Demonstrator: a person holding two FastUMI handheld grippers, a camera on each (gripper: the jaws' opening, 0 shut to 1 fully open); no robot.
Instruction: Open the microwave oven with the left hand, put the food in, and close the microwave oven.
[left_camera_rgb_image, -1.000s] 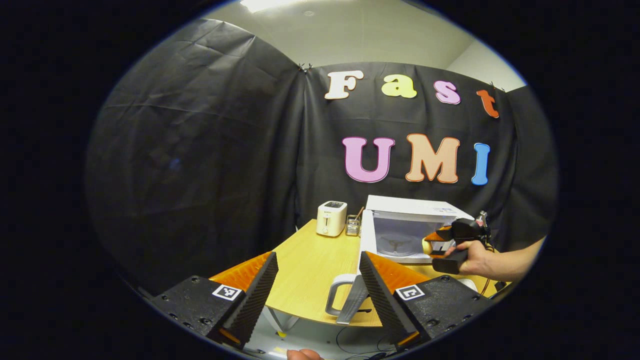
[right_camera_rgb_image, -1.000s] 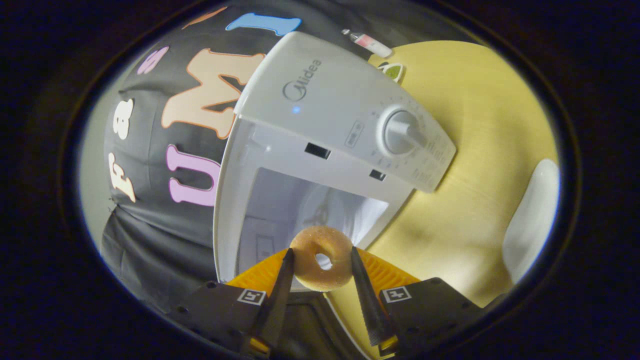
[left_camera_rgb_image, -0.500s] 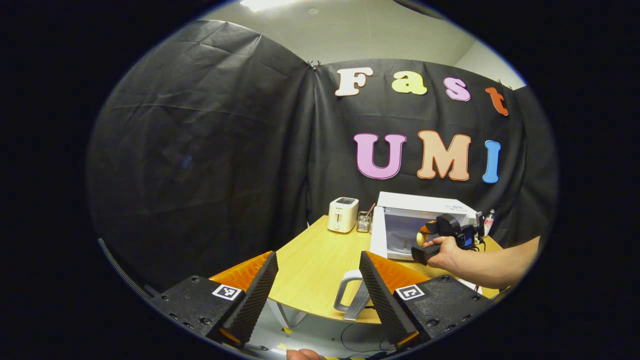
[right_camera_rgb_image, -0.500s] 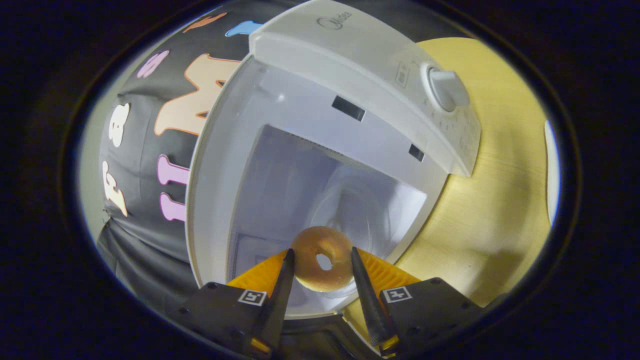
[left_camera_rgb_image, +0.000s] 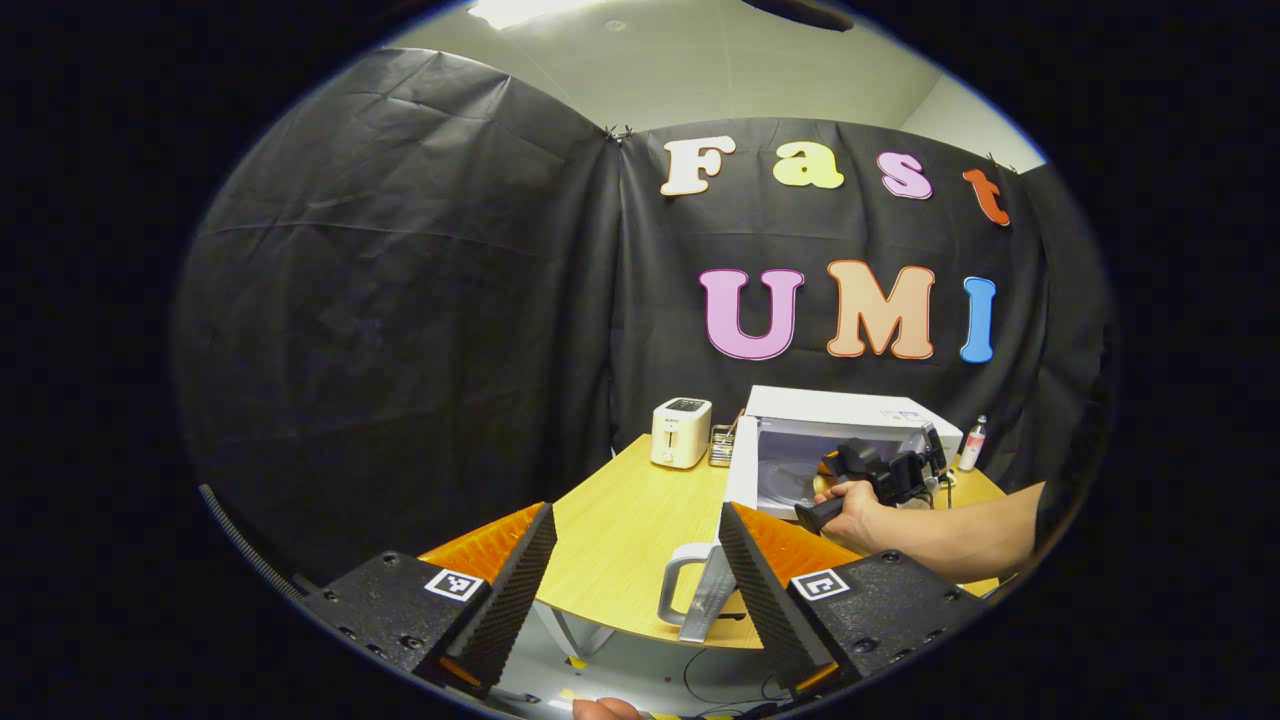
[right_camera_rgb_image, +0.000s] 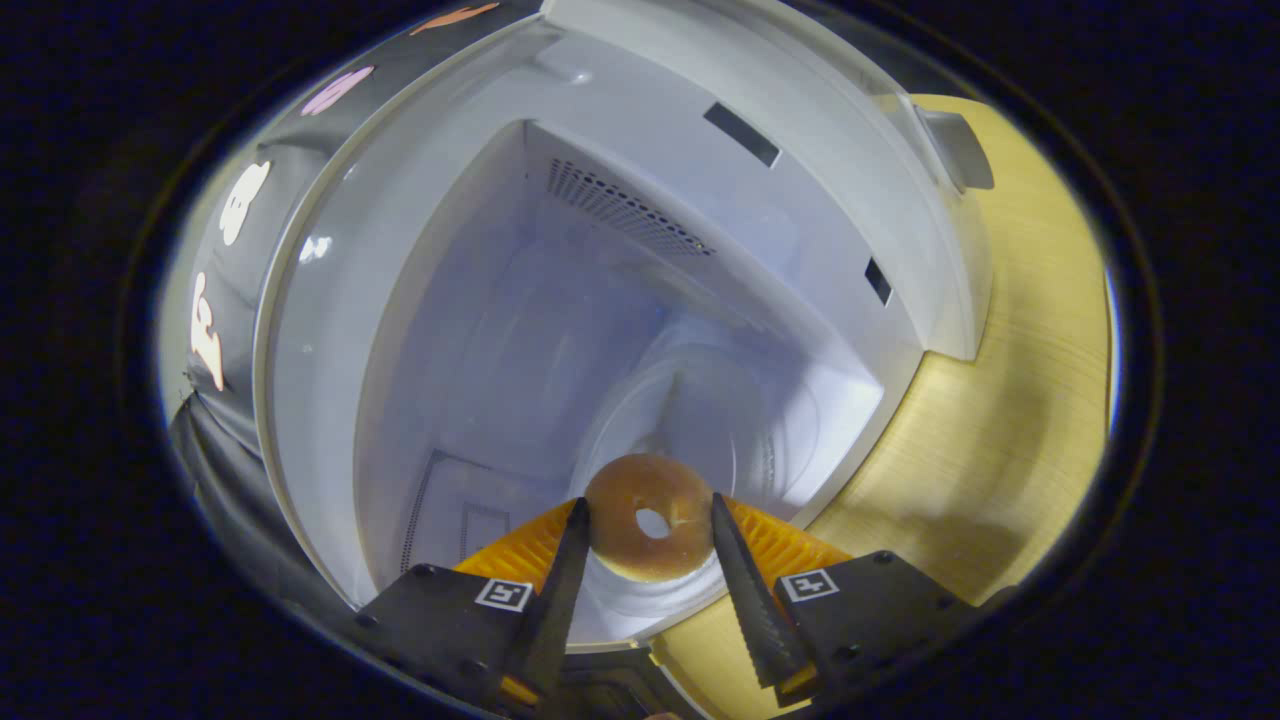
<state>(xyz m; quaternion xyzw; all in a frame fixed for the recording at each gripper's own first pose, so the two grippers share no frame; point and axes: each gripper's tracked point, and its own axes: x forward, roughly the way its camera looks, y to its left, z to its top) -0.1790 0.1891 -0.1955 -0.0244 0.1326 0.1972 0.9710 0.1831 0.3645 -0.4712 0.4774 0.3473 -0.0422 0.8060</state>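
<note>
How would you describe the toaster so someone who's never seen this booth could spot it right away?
Find the wooden table against the black cloth wall. At its far edge, left of the open white microwave, stands the toaster. It is a small cream box with a dark top, much smaller than the microwave, beside a little rack.

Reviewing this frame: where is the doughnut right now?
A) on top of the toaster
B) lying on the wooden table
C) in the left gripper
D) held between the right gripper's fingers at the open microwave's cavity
D: the right gripper clamps the doughnut at the open microwave cavity.
</note>
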